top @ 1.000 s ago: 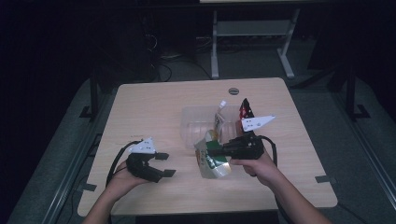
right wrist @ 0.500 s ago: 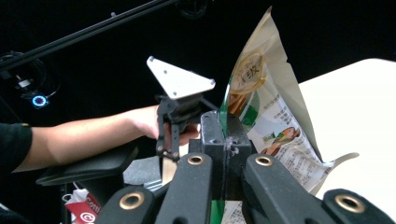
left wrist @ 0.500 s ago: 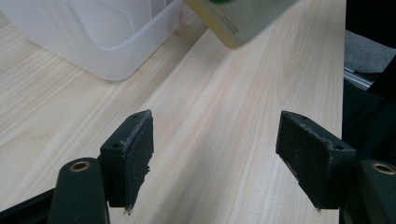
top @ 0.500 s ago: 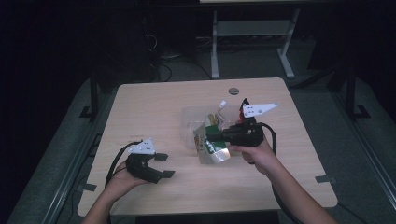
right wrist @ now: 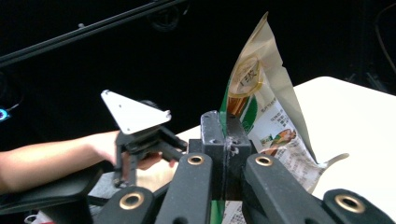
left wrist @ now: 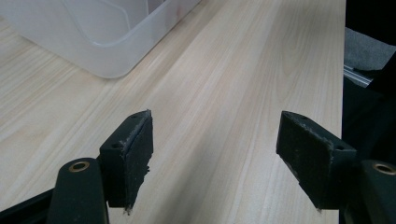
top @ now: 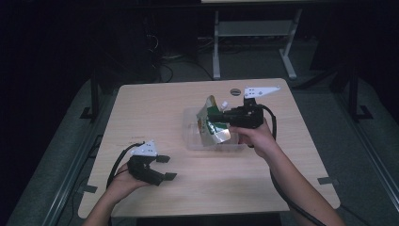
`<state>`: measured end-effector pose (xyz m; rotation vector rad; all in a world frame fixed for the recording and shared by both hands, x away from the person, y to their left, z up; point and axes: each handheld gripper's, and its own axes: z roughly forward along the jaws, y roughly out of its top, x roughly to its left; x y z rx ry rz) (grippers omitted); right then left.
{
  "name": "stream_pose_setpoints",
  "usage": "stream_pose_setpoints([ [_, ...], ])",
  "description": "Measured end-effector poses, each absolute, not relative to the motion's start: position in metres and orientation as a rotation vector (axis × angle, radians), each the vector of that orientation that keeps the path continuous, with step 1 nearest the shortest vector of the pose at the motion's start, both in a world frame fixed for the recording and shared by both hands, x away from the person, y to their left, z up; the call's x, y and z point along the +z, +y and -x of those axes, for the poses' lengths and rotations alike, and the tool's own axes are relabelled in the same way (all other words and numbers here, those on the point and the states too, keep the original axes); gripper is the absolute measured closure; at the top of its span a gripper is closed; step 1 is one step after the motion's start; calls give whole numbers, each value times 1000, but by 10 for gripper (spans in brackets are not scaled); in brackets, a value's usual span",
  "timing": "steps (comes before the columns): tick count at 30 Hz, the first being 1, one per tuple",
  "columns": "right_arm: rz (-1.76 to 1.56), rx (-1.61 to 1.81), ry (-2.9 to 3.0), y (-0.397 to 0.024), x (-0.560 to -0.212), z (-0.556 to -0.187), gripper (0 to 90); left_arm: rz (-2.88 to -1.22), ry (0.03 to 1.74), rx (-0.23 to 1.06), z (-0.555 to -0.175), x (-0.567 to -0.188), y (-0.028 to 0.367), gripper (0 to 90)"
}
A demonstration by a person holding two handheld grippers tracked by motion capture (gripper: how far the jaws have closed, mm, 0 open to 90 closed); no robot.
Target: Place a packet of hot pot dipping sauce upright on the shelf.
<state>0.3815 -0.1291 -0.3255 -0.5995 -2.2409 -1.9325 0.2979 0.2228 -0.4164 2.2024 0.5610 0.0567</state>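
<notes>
- The snack bag (top: 212,123) is what I have in hand: a crinkled foil pouch with green and gold print, held clear of the table (top: 150,117) and hanging over the clear plastic tub (top: 190,136).
- In the right gripper view the bag (right wrist: 261,93) stands nearly upright, its torn top corner pointing up and its printed back turned to the right.
- My right gripper (top: 225,117) is clamped on the bag, jaws pressed together on its edge with the foil pinched between the pads; the same pinch shows close up in the right gripper view (right wrist: 226,140).
- The tub sits near the middle of the table, just below and beside the bag; its rounded corner (left wrist: 112,56) shows in the left gripper view.
- My left gripper (top: 162,167) rests low at the near left of the table, well apart from bag and tub.
- Its jaws stand wide apart with bare wood between them (left wrist: 215,154); nothing is held.
</notes>
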Motion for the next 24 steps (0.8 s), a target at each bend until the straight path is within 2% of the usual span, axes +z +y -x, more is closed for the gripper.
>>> stream_pose_setpoints([
  [10, 709, -1925, -2257, -128, -338, -403, 900, -2199, 576, 41, -297, -418, 222, 269],
  [24, 787, -1863, -2284, -128, -361, -411, 898, -2217, 567, 23, -297, -421, 218, 265],
])
